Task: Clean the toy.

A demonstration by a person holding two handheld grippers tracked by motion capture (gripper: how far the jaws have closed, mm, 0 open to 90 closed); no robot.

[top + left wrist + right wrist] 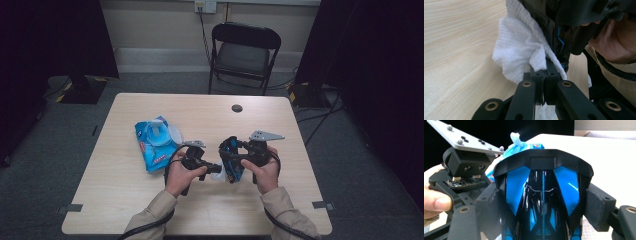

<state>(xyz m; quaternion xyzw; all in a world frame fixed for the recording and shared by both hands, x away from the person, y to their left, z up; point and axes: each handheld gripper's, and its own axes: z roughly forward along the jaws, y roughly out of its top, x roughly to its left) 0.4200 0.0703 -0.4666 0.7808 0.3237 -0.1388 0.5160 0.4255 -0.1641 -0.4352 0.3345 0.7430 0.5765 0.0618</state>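
1. At the bottom centre of the high view, two beige sleeves come in, and each hand holds a gripper over the light wooden table (125,200).
2. The left gripper (216,167), lower centre of the high view, is clenched on a white textured wipe (521,50); in the left gripper view its jaws meet on a fold of the cloth, which presses against the toy car.
3. The right gripper (231,159), just right of it, grasps a black and blue toy car (542,195); in the right gripper view the padded jaws press on both flanks of the car, whose rear wing fills the middle of the frame.
4. Beyond them, left of centre in the high view, a blue wet-wipe pack (155,142) lies on the table with its flap open; its red and white label is too small to read.
5. Farther back, a round cable hole (237,108) sits in the tabletop.
6. At top centre, a black folding chair (244,52) stands against the wall.
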